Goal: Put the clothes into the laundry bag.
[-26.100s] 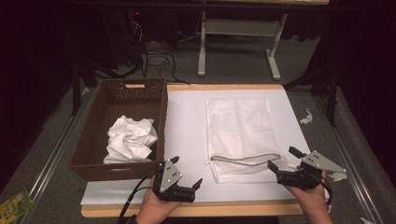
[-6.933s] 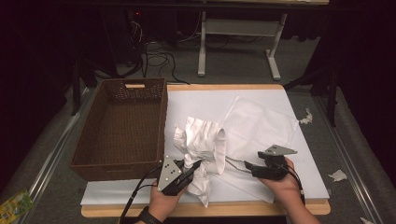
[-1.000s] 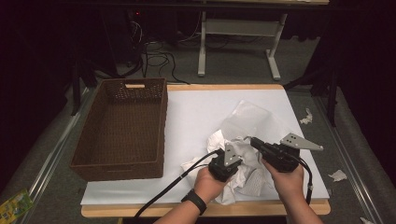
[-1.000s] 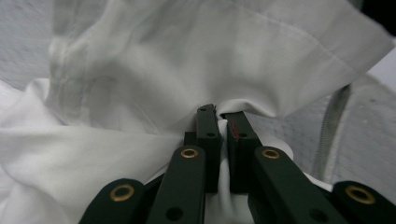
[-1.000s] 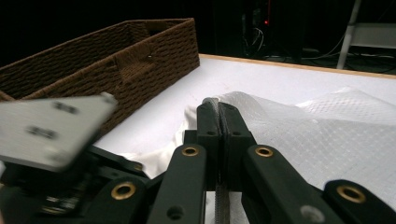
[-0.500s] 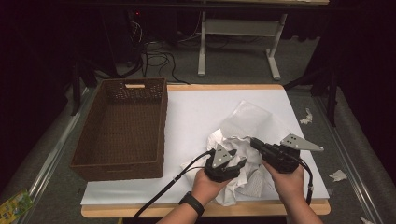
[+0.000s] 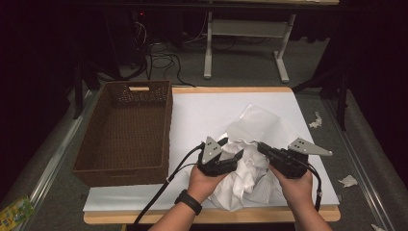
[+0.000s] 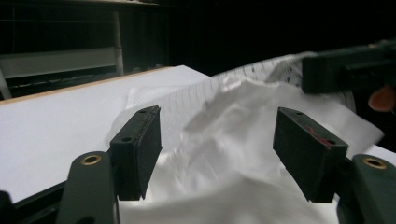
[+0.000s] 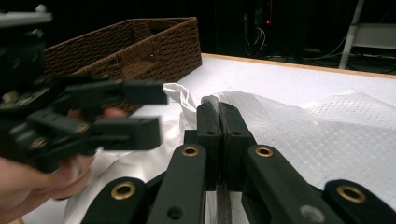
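Note:
A crumpled white cloth (image 7: 243, 175) lies at the front of the table, partly inside a white mesh bag (image 7: 260, 122). My left gripper (image 7: 230, 149) hovers just over the cloth. Its jaws have just been opening and now stand apart. In the left gripper view the cloth (image 8: 233, 186) bulges below and beyond the left gripper (image 8: 219, 130), and the pads do not press on it. My right gripper (image 7: 262, 146) is shut on the bag's edge. The right gripper view shows the right gripper (image 9: 219, 109) with its jaws pinched on a strip of the mesh bag (image 9: 327, 140).
An empty brown wicker basket (image 7: 125, 130) stands at the left of the white table top (image 7: 207, 110). Small white scraps (image 7: 315, 119) lie off the right edge. Beyond the table are cables and a metal stand on the floor.
My left gripper has let go of the cloth, opened and lifted a little to the left. The right gripper has stayed where it was, still pinching the bag.

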Motion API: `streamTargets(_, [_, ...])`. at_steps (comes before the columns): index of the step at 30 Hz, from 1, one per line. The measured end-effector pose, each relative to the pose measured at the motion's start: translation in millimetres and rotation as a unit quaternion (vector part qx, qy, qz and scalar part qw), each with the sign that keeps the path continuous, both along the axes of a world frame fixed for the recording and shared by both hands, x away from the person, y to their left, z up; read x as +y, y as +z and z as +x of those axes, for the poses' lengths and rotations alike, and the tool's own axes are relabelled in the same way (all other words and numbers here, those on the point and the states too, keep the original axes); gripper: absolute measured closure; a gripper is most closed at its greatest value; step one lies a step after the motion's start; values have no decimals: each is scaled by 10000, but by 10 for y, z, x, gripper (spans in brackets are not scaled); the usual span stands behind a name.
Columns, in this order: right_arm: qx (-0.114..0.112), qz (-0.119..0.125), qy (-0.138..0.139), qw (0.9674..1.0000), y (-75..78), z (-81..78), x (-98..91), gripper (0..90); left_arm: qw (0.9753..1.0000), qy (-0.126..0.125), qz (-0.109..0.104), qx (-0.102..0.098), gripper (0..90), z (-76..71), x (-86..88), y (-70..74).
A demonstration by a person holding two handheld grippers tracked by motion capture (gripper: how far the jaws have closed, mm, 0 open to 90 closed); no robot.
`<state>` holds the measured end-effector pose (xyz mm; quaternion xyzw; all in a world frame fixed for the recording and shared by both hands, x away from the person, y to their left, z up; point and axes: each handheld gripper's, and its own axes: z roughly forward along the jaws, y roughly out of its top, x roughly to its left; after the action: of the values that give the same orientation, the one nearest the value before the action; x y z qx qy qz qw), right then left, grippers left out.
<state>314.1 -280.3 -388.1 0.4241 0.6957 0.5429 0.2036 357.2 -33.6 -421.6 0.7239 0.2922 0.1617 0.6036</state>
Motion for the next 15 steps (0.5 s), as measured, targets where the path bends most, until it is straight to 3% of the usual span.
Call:
streamTargets(3, [1, 4, 33, 10000, -10, 10, -3, 892, 9998, -198, 44, 85, 443, 86, -97, -8])
streamTargets(6, [15, 14, 13, 10000, -10, 9, -4, 892, 9991, -315, 31, 275, 684, 82, -141, -46])
streamTargets(8, [21, 12, 8, 10000, -10, 7, -9, 892, 9986, -454, 123, 257, 830, 17, -176, -71])
streamTargets(12, [24, -9, 14, 10000, -15, 17, -6, 892, 9963, -671, 335, 415, 863, -50, -284, -132])
streamTargets(15, [5, 5, 38, 10000, -4, 9, 14, 892, 9956, -541, 513, 569, 859, 11, -361, -188])
